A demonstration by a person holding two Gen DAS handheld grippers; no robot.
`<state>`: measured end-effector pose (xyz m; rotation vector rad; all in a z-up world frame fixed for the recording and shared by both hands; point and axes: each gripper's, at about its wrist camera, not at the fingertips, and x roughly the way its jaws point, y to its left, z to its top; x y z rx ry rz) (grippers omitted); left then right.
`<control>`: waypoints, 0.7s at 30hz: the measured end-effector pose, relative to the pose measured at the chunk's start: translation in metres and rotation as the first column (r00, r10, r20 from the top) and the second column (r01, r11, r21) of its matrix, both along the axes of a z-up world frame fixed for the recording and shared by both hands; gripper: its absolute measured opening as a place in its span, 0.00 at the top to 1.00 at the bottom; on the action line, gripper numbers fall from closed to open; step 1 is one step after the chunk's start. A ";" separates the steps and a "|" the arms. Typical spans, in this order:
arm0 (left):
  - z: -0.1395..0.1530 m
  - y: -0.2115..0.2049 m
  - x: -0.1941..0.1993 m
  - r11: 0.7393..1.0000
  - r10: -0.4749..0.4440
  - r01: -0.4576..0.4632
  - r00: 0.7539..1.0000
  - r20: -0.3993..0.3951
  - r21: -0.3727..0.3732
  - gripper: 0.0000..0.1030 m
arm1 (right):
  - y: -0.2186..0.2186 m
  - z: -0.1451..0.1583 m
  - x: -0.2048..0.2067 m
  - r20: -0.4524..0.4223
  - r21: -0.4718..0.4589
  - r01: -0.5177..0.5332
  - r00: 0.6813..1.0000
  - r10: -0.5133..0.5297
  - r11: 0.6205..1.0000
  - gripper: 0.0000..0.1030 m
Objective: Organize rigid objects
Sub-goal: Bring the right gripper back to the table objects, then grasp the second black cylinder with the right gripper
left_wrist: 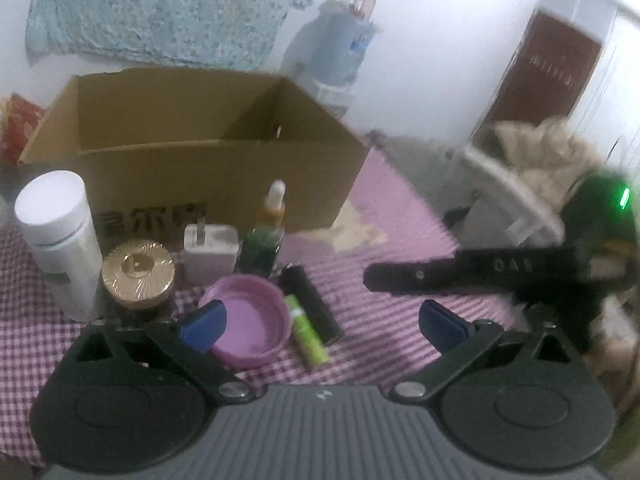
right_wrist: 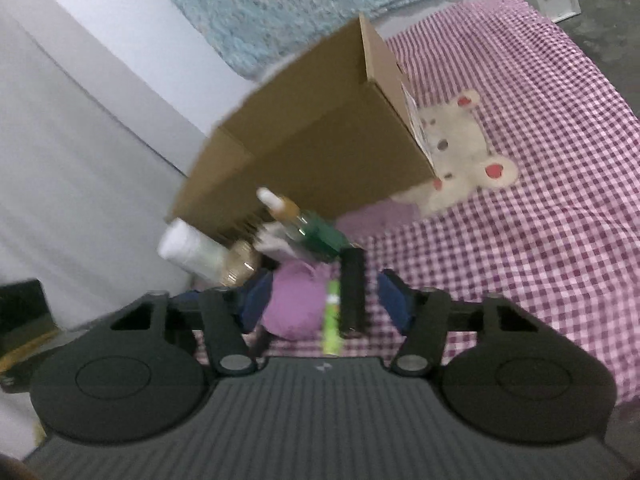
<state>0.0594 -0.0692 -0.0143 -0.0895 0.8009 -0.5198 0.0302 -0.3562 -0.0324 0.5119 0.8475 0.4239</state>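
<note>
An open cardboard box (left_wrist: 192, 160) stands on the checked bed cover. In front of it lie a white bottle (left_wrist: 60, 240), a gold-lidded jar (left_wrist: 138, 274), a white charger (left_wrist: 210, 254), a green dropper bottle (left_wrist: 262, 240), a pink lid (left_wrist: 252, 320), a green tube (left_wrist: 306, 330) and a black bar (left_wrist: 312, 304). My left gripper (left_wrist: 320, 324) is open above the lid and tube. My right gripper (right_wrist: 326, 300) is open, its fingers either side of the pink lid (right_wrist: 294, 300), green tube (right_wrist: 332, 320) and black bar (right_wrist: 352, 292). The right gripper also shows in the left wrist view (left_wrist: 460, 276).
A cream plush bear (right_wrist: 460, 152) lies on the checked cover (right_wrist: 540, 180) right of the box (right_wrist: 320, 140). A white wall and a blue towel (right_wrist: 300, 0) are behind. A water jug (left_wrist: 336, 48) and a white chair with clothes (left_wrist: 520, 184) stand beyond the bed.
</note>
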 end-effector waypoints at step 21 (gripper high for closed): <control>-0.035 -0.052 0.003 0.983 -0.135 0.133 0.991 0.002 0.127 0.54 | 0.063 -0.024 0.051 -0.060 -0.271 -0.131 0.991 0.119 0.954 0.80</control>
